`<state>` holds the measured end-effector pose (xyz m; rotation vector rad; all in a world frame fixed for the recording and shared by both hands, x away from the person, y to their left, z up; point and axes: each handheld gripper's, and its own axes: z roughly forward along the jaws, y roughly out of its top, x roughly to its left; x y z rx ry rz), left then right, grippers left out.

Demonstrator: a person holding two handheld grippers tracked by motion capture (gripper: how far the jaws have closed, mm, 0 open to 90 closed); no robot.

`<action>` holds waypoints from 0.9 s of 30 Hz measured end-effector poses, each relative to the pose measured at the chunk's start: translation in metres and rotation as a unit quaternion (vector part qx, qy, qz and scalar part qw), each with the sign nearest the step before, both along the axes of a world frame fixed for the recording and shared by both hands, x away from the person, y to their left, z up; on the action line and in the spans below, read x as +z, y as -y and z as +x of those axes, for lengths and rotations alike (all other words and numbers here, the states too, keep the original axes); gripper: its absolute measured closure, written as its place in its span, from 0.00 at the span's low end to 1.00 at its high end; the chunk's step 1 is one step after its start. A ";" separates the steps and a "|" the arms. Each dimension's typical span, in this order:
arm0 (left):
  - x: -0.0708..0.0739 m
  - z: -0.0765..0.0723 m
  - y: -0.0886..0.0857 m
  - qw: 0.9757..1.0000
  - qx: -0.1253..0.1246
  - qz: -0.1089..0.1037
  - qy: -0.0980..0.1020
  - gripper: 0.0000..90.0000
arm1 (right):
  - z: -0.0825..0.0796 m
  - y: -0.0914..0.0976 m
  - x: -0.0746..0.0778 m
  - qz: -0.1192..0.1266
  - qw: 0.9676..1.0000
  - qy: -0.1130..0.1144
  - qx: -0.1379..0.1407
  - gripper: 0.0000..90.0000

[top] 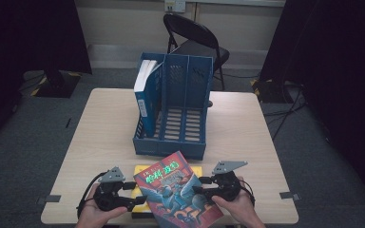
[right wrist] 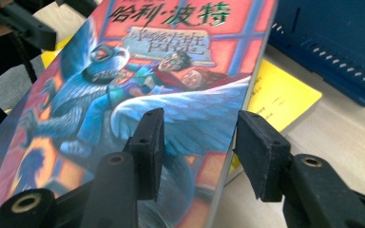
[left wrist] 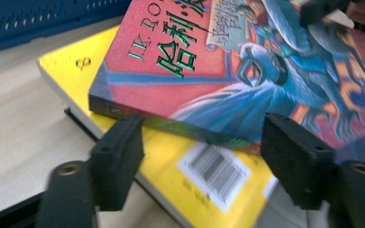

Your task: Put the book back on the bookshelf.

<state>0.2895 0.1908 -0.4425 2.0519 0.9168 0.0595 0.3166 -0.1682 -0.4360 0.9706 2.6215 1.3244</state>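
Right gripper (right wrist: 197,156) clamps red book's (top: 178,190) fore-edge; left gripper (left wrist: 199,156) gapes clear beside its spine

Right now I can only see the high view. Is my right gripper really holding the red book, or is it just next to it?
Observer: In the right gripper view, the right gripper has one jaw on the cover of the red book and the other behind its page edge, so it seems to pinch it.
Operator: What about my left one?
Observer: The left gripper has its jaws wide apart in front of the book's spine edge, not squeezing it.
Operator: Is there anything on the book underneath?
Observer: Yes, the yellow book has a white barcode label close to the left gripper's jaws.
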 end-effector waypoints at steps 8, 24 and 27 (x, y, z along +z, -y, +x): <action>0.000 0.027 0.008 1.000 0.003 0.005 0.002 0.31 | -0.012 0.004 0.000 -0.001 1.000 0.002 -0.004 0.59; -0.002 0.038 0.011 1.000 -0.005 -0.010 0.009 0.34 | 0.006 -0.015 0.001 -0.020 0.999 0.022 -0.011 0.36; -0.001 0.029 0.012 1.000 -0.015 -0.005 0.007 0.34 | 0.018 -0.020 0.000 -0.019 0.999 0.024 -0.020 0.32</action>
